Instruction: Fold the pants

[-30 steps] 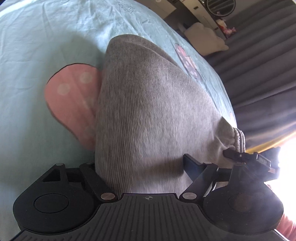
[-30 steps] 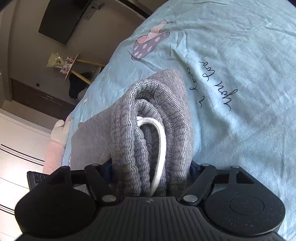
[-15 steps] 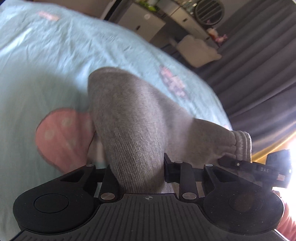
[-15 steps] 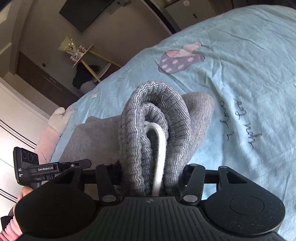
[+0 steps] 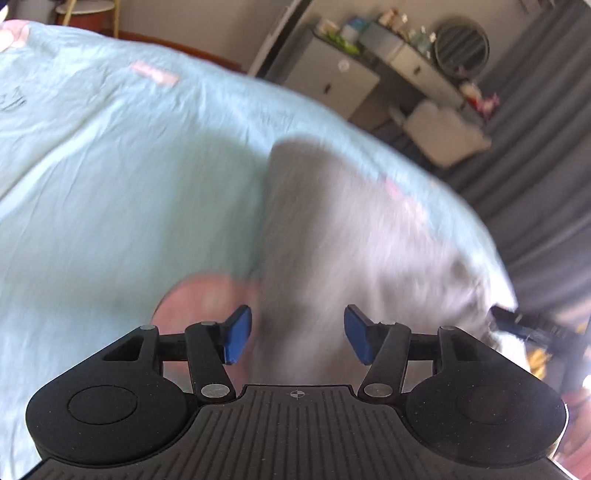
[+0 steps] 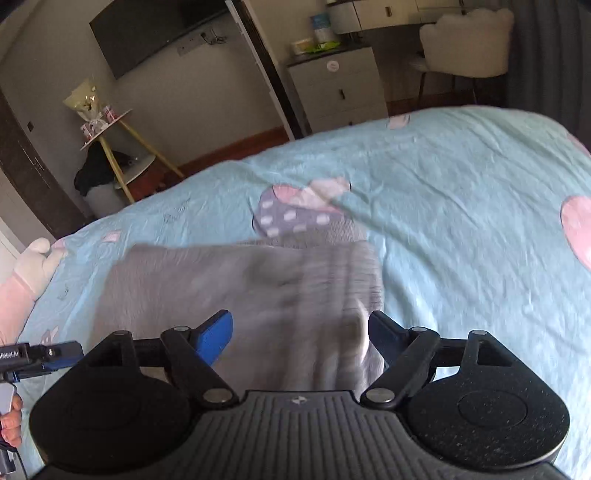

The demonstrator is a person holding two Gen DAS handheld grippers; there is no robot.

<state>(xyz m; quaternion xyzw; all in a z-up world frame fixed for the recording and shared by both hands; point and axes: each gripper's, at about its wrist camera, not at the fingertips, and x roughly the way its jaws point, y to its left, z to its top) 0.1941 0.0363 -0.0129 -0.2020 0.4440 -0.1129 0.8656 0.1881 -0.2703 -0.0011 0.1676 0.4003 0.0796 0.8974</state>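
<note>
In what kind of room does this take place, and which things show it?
Most likely a bedroom. The grey pants lie on a bed with a light blue printed sheet. Beyond it stand a white drawer cabinet, a wall-mounted dark screen and grey curtains.

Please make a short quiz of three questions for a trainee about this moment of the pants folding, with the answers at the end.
1. True or false: the left gripper is shut on the grey pants.
2. Multiple choice: where do the pants lie? A) on a white chair B) on the light blue bedsheet C) on the floor
3. Fill in: in the right wrist view, the right gripper has its fingers ____, with nothing clamped between the blue pads.

Key: 1 false, its fingers stand apart; 2 B; 3 open.
</note>
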